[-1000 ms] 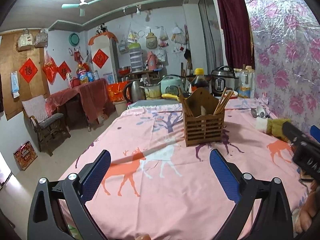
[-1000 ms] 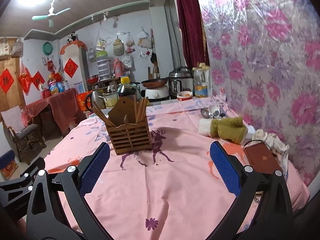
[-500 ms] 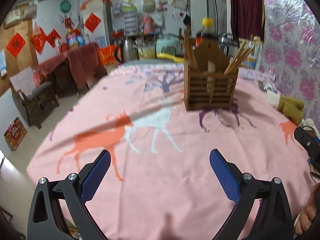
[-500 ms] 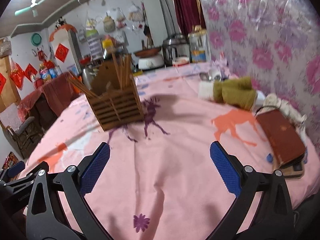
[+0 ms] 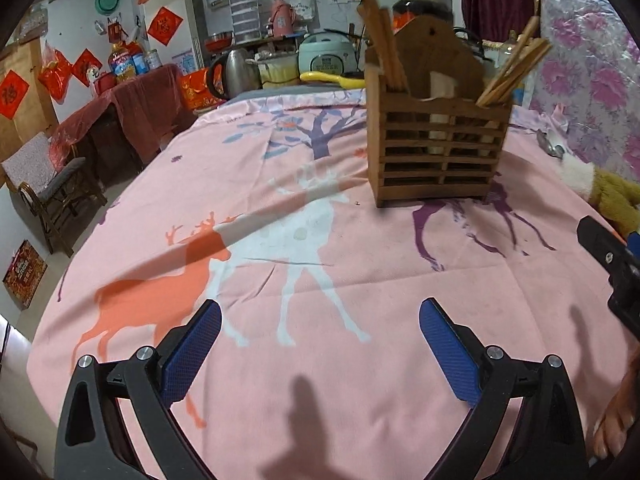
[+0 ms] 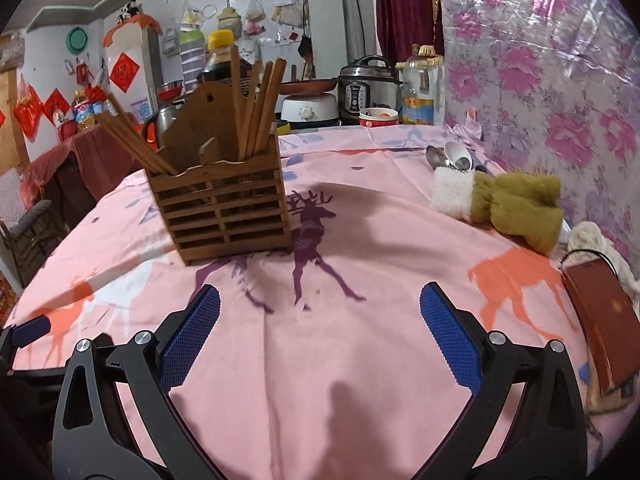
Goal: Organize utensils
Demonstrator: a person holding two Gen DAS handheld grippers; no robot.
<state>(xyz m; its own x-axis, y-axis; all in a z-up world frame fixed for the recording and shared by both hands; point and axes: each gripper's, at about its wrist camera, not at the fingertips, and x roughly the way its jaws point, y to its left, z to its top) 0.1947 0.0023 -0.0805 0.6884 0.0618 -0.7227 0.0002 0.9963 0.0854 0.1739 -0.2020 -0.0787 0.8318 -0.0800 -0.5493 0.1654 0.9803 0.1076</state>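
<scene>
A slatted wooden utensil holder stands on the pink deer-print tablecloth, with wooden chopsticks leaning in its two end compartments. Metal and white spoons lie at the far right by the wall. My left gripper hovers open over bare cloth, well short of the holder. My right gripper is open too, nothing between its fingers, with the holder ahead to its left.
An olive and white plush toy and a brown wallet lie along the right edge by the floral wall. Rice cookers, a kettle and bottles stand at the table's far end. A chair stands on the floor at left.
Both grippers have dropped lower and moved forward toward the holder, which looms larger in both views. Both stayed open and empty.
</scene>
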